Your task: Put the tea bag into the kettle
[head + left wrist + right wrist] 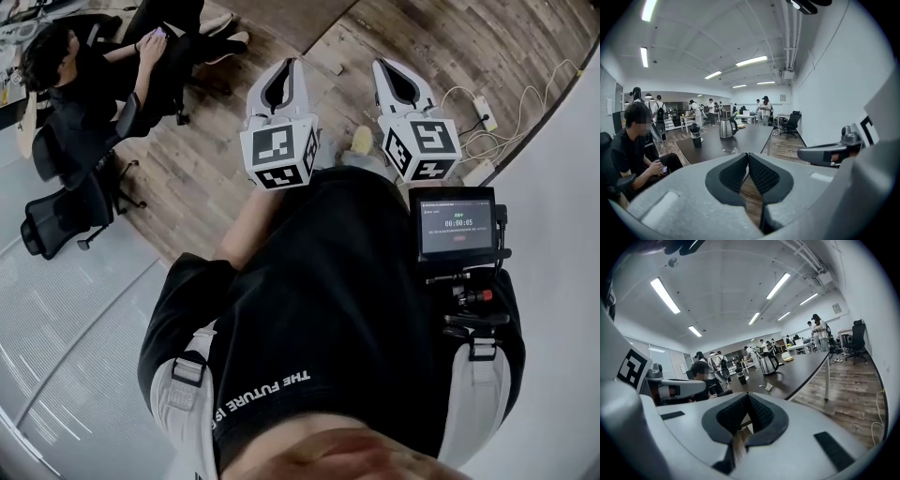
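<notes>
Tea bag [768,386] location: what appears to be the bag lies as a small pale packet on the dark table [806,367], near the edge facing you and well apart from both grippers. The kettle [768,364] stands farther back on the same top, with a dark tumbler [740,375] to its left. Tool state: the left gripper [748,155] and the right gripper [747,395] each have their jaws brought together at the tips with nothing between them. Both are held side by side in front of your body, over the wooden floor [187,169]. The step in hand is judged to be the approach; no part of the task proper is done yet. Walk up until the table edge is just beside you. Mind the seated person [633,150] on your left and the white power strip [485,108] with its cable on the floor to your right. Spread the jaws of one gripper before you lower it, not while over the packet. Come at the tea bag from above, set one jaw on either side of its flat body, and close gently: it looks light and thin, so it is likely to slide if nudged. Whether the kettle lid is open cannot be told from here; check it on arrival, and keep the other gripper free to steady the kettle.
</notes>
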Tool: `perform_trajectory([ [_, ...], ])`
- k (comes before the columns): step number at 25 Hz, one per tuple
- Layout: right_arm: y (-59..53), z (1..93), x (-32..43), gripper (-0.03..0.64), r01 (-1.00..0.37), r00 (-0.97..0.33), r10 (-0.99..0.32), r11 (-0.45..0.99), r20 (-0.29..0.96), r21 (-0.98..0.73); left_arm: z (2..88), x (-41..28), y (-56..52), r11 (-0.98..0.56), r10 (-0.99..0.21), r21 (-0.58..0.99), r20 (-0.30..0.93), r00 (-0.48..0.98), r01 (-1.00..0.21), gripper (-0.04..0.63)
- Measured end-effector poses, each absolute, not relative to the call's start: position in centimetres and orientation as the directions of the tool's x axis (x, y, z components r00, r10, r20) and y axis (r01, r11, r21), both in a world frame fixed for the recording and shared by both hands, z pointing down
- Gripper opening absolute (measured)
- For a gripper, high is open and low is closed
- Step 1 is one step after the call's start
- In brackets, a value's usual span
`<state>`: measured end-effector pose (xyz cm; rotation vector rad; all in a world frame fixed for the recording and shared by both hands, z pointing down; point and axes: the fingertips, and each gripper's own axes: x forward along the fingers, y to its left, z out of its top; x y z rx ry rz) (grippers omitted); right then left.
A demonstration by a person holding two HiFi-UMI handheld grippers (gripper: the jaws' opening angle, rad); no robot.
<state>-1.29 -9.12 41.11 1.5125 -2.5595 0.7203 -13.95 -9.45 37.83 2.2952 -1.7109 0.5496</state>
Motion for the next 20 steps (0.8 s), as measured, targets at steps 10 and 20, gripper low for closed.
perform_trajectory([
  [10, -9.30, 41.18, -1.30, 0.005, -0.848, -0.504, -0.809, 0.399, 0.303, -0.348, 37.94, -13.42, -9.29, -0.312, -0.868, -0.039, 0.418, 0.268, -0.949, 0.015],
  [20, -9.34, 41.31, -1.23, 0.005, -0.848, -0.505, -0.807, 0.399, 0.307, -0.349, 38.20, -13.35, -9.17, -0.311, -0.867, -0.038, 0.421, 0.267, -0.950, 0.015],
])
